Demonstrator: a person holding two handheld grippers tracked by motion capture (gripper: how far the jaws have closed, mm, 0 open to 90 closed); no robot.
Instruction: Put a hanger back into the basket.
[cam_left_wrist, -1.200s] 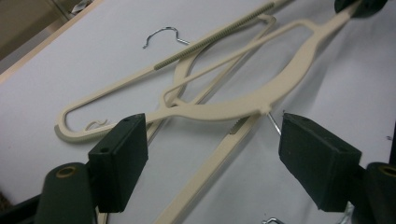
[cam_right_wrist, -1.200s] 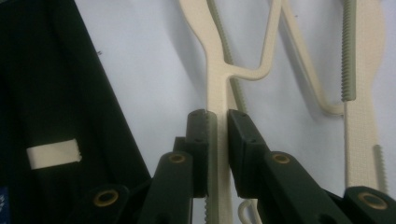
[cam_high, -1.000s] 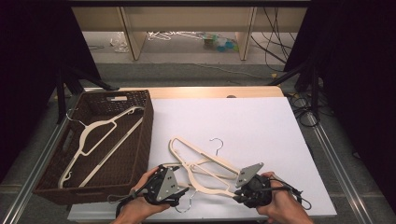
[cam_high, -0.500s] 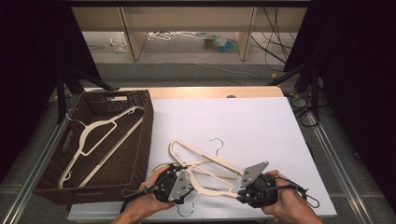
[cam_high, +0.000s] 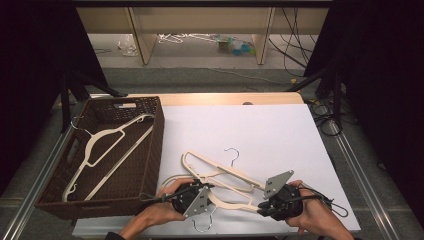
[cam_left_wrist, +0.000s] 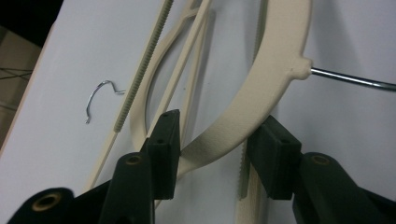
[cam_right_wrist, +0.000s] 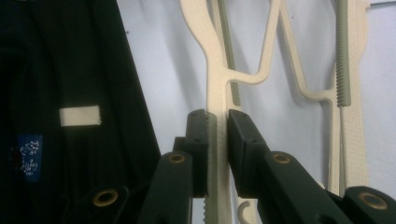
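Observation:
Two cream plastic hangers lie crossed on the white table top (cam_high: 280, 130). The far hanger (cam_high: 220, 167) has its wire hook (cam_high: 231, 152) pointing away from me. The near hanger (cam_high: 231, 196) shows its hook (cam_high: 202, 225) at the front edge. My left gripper (cam_high: 206, 189) (cam_left_wrist: 222, 135) straddles the near hanger's curved shoulder (cam_left_wrist: 261, 98). Its jaws have just been closing; one pad (cam_left_wrist: 166, 144) touches the shoulder and the other pad (cam_left_wrist: 275, 156) stands off it. My right gripper (cam_high: 261, 206) (cam_right_wrist: 217, 121) is shut on that hanger's arm (cam_right_wrist: 217, 88).
A brown wicker basket (cam_high: 152, 150) stands at the left with a third cream hanger (cam_high: 107, 145) in it. Both hands work close to the table's front edge. Cables (cam_high: 325, 112) hang off the far right corner, and more hangers (cam_high: 190, 37) lie on the floor behind.
My left gripper has slid right onto the near hanger's shoulder, and its jaws have narrowed around it. The right gripper and the hangers have stayed put.

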